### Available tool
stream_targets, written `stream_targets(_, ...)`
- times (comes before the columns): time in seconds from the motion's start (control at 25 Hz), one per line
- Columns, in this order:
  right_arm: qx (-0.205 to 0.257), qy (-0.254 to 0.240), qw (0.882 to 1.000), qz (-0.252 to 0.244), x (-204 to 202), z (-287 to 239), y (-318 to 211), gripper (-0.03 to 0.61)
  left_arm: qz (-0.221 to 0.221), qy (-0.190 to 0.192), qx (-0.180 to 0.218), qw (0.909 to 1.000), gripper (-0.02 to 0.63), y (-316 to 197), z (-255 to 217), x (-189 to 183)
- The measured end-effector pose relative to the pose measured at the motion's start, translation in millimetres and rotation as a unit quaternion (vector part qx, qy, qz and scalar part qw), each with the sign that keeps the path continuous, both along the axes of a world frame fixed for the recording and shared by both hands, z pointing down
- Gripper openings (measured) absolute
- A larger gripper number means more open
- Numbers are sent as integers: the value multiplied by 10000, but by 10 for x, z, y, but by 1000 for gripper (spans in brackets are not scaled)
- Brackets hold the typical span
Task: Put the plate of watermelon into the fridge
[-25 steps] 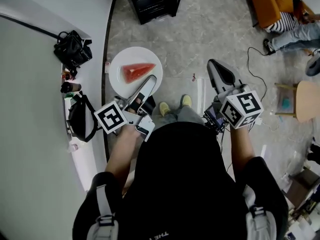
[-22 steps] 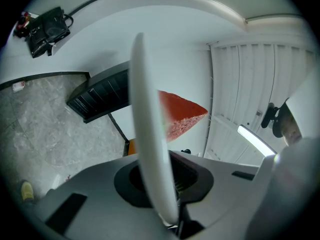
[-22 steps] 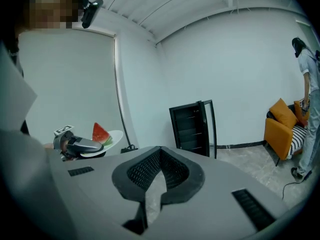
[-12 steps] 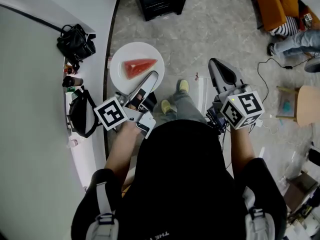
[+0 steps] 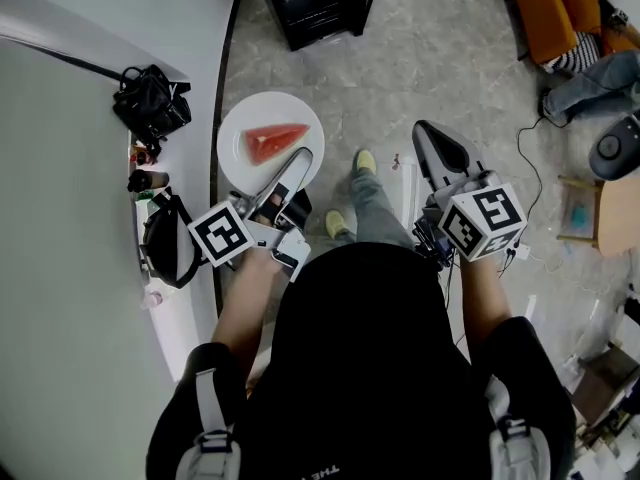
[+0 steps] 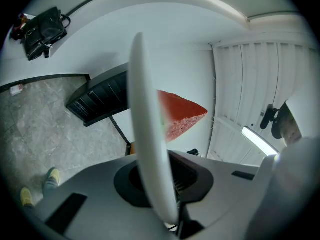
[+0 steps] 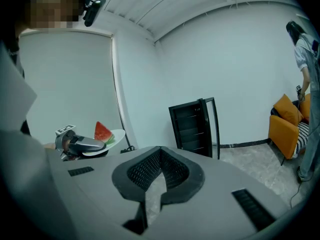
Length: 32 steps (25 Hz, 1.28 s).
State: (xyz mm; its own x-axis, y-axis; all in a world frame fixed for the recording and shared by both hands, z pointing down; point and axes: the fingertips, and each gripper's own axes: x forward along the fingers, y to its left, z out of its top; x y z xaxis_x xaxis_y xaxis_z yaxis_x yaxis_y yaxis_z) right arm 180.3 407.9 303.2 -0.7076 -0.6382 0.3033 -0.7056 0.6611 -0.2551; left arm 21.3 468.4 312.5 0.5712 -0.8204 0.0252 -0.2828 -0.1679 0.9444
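Plate: a round white plate (image 5: 262,120) is held level in the air over the grey marbled floor (image 5: 420,58), just beside the curved edge of the white counter (image 5: 80,248).
Contents of plate: one red triangular wedge of watermelon (image 5: 274,143) with a thin green rind lies on it, near the middle; nothing else is seen on the plate.
Left gripper: the left gripper (image 5: 300,160) is clamped on the near rim of the plate, one jaw above the rim and one below; in the left gripper view the rim is seen pinched edge-on between the dark pads.
Right gripper: the right gripper (image 7: 160,150) is held well apart from the plate, over the floor; its jaw tips are seen brought together, with nothing gripped between them.
Black unit: a black slatted cabinet-like unit (image 5: 318,3) is stood against the wall beyond the plate, apart from it; what it holds cannot be told.
Counter: a black bag (image 5: 150,103) is set on the counter to the left of the plate; what is in it cannot be made out.
Room: an orange armchair (image 5: 545,8) is seen at the far right.
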Motion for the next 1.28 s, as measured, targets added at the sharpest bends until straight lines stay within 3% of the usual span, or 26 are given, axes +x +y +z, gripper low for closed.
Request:
stream_targets(0.24,77,26,10000,35,-32,34,-44,11,71,40,152,9999,55,-56,12,-8)
stream_targets(0.48,-122,102,9999,-33,-271,84,-633,11,51,102,-32,9999,55,-638,56,-219)
stream_targets(1.28,-379,-131,9989,-229,-316,185,-1940,11,-159,-35,-260,9995,55,-1875,54,-207)
